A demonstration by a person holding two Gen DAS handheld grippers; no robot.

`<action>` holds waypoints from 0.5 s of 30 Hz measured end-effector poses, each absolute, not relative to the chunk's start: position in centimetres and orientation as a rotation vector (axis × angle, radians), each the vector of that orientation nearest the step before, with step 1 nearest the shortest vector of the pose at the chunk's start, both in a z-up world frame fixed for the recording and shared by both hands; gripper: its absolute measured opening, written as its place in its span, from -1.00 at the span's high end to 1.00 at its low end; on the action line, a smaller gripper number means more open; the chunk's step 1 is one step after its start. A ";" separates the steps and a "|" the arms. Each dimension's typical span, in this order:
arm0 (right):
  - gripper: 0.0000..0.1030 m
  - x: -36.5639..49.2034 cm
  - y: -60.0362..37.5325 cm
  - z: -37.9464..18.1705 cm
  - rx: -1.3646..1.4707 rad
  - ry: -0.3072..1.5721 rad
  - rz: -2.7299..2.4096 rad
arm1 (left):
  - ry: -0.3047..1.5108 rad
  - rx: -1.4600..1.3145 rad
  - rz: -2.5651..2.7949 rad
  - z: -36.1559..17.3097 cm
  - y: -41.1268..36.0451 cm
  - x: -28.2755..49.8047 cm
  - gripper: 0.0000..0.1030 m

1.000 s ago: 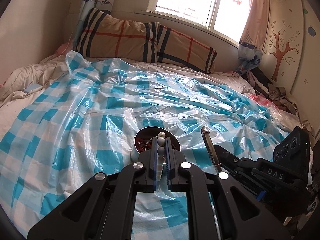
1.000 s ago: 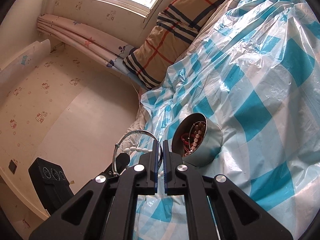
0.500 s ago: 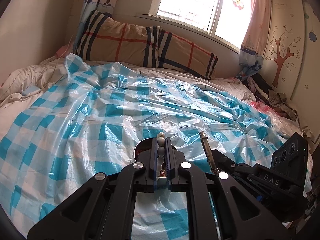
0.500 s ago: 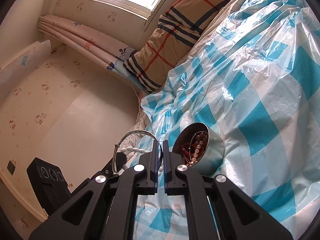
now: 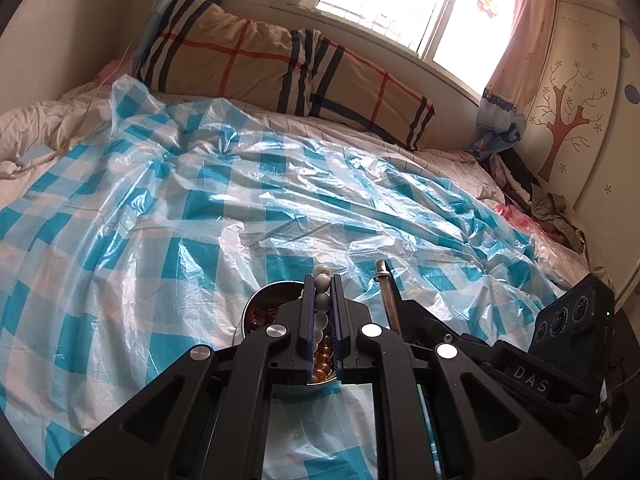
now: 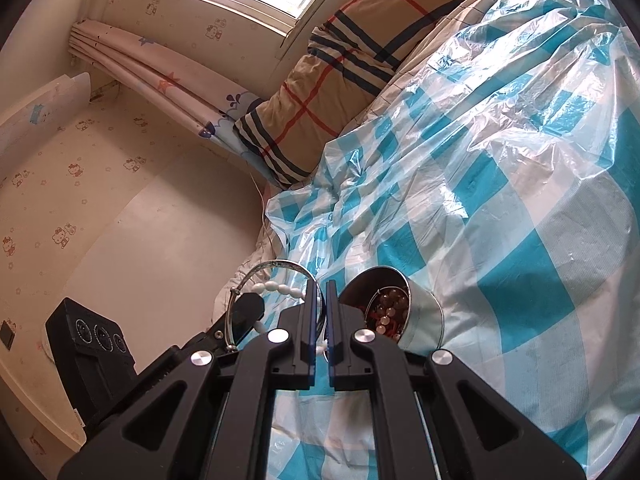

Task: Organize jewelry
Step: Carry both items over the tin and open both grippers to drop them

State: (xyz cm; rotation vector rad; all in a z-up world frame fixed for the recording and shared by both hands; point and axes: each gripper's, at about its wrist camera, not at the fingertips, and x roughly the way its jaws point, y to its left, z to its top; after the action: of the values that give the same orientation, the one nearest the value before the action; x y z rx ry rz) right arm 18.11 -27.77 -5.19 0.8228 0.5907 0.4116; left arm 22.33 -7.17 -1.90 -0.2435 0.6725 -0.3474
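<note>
Here the left gripper (image 5: 320, 300) pinches the white bead bracelet (image 5: 321, 304); the right gripper (image 6: 319, 312) clamps the silver bangle (image 6: 276, 266). The beads look light, slippery and limp, so grip across one bead. The bangle seems stiff; hold its rim.

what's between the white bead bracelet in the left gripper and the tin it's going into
Nothing visible. The left gripper is shut on the white bead bracelet close to the open metal tin, whose mouth is uncovered and already holds beads. The right gripper, shut on the silver bangle, sits beside the tin, not across its mouth.
</note>
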 end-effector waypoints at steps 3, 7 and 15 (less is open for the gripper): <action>0.90 19.1 -27.4 -5.6 0.797 0.609 0.390 | 0.805 -0.254 -0.297 -4.7 -6.8 24.6 0.85; 0.90 20.3 -26.5 -6.2 0.731 0.639 0.355 | 0.821 -0.271 -0.212 -5.6 -4.8 24.6 0.80; 0.22 21.0 -23.8 -6.8 0.506 0.699 0.247 | 0.750 -0.278 -0.106 -3.4 -1.3 21.8 0.22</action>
State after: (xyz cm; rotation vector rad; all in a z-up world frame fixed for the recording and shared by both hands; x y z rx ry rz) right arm 21.03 -23.79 -6.83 0.5064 0.6994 0.2468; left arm 21.84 -1.35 -3.45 -0.2779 0.7498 -0.1065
